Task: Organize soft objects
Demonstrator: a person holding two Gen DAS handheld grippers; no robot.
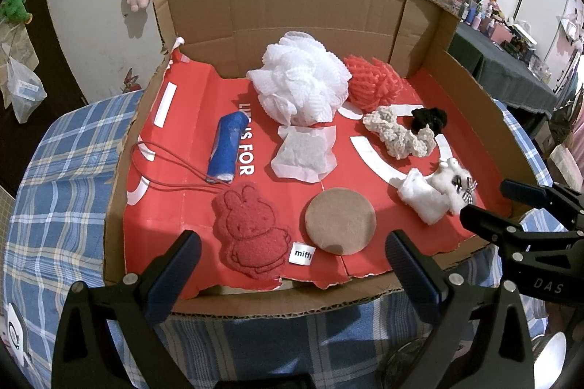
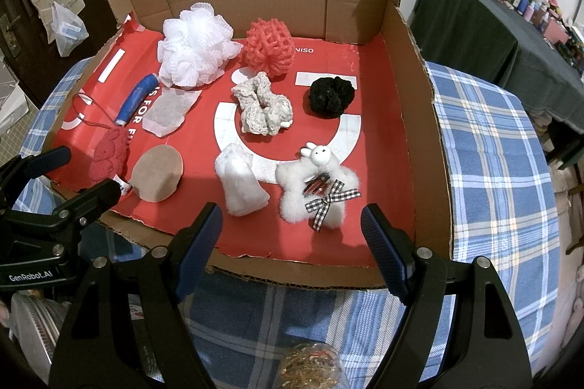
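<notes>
A shallow cardboard box (image 1: 310, 5) with a red liner holds several soft items. At the back are a white mesh pouf (image 1: 297, 78) and a red mesh pouf (image 2: 268, 47). In the middle lie a cream scrunchie (image 2: 261, 106), a black scrunchie (image 2: 326, 96), a blue roll (image 1: 226, 144) and a white sachet (image 1: 304, 151). Near the front lie a red rabbit sponge (image 1: 252, 228), a brown round pad (image 1: 339, 221), a white wad (image 2: 241, 184) and a fluffy white star clip (image 2: 314, 188). My left gripper (image 1: 292, 239) hovers open before the sponge and pad. My right gripper (image 2: 292, 208) hovers open before the wad and clip.
The box sits on a table with a blue plaid cloth (image 2: 492, 151). Its back and right walls stand tall and the front lip is low. A red cord (image 1: 160, 166) loops from the blue roll. A dark-clothed table (image 2: 474, 23) with clutter stands to the right.
</notes>
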